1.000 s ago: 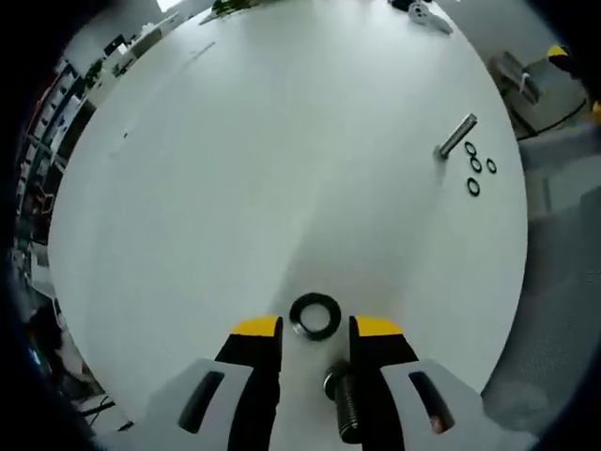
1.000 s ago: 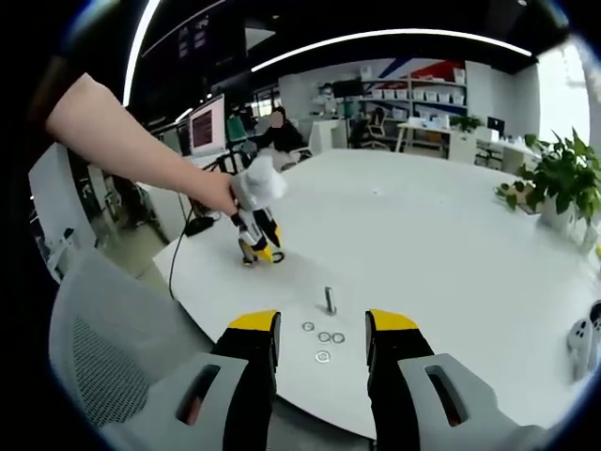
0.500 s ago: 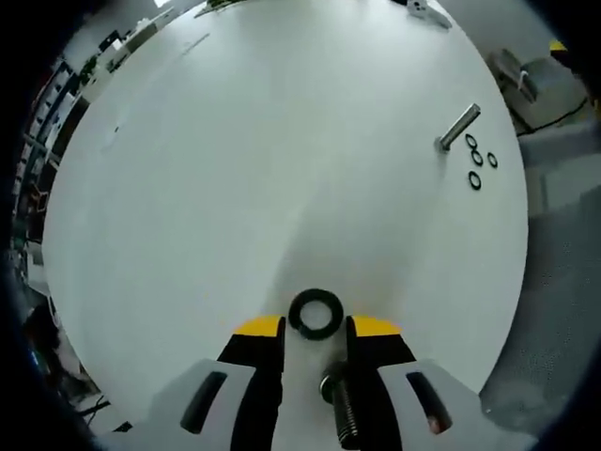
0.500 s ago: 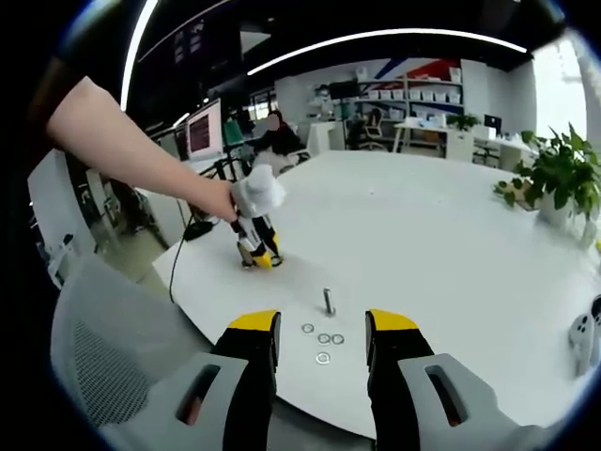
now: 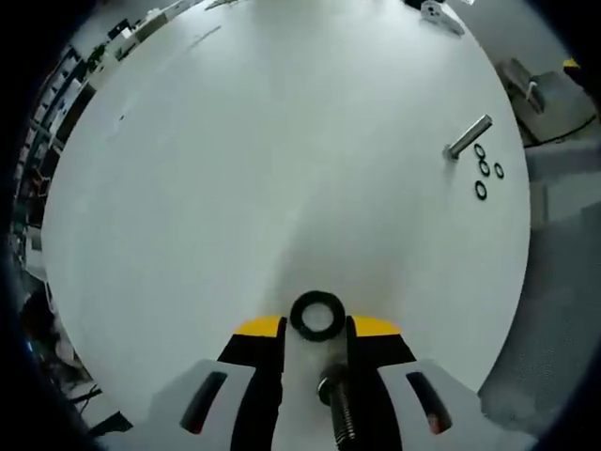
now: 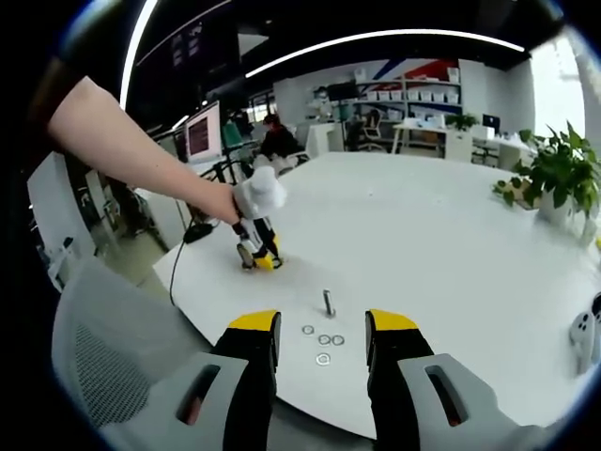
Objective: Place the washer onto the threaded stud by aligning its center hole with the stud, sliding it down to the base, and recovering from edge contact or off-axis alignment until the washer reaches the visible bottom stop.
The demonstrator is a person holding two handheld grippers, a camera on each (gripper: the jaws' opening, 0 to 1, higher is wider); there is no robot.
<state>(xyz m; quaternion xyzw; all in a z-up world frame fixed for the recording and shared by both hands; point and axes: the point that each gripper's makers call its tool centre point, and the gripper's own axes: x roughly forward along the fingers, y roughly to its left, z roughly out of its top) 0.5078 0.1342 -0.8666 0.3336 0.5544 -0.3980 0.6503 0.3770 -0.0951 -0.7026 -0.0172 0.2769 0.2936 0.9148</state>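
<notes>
A black washer (image 5: 317, 316) lies flat on the white table (image 5: 263, 160), right between the yellow tips of my left gripper (image 5: 315, 329), whose jaws stand open around it. A dark threaded bolt (image 5: 337, 411) lies between those jaws, close to the right one. Far off to the right a metal stud (image 5: 468, 137) stands with several small washers (image 5: 485, 169) beside it. In the right gripper view the same stud (image 6: 329, 301) is upright just beyond my open right gripper (image 6: 321, 324), the small washers (image 6: 324, 339) lying before it. A gloved hand (image 6: 259, 193) holds the left gripper (image 6: 258, 250) down at the table.
The table edge (image 6: 202, 305) runs close under the right gripper, with a grey mesh chair (image 6: 113, 357) below it. A potted plant (image 6: 554, 178) stands at the table's far right. A white object (image 5: 441, 14) lies at the far rim.
The left gripper has crept forward, so the black washer now sits between its tips and the bolt lies deeper between the jaws. The right gripper has held still.
</notes>
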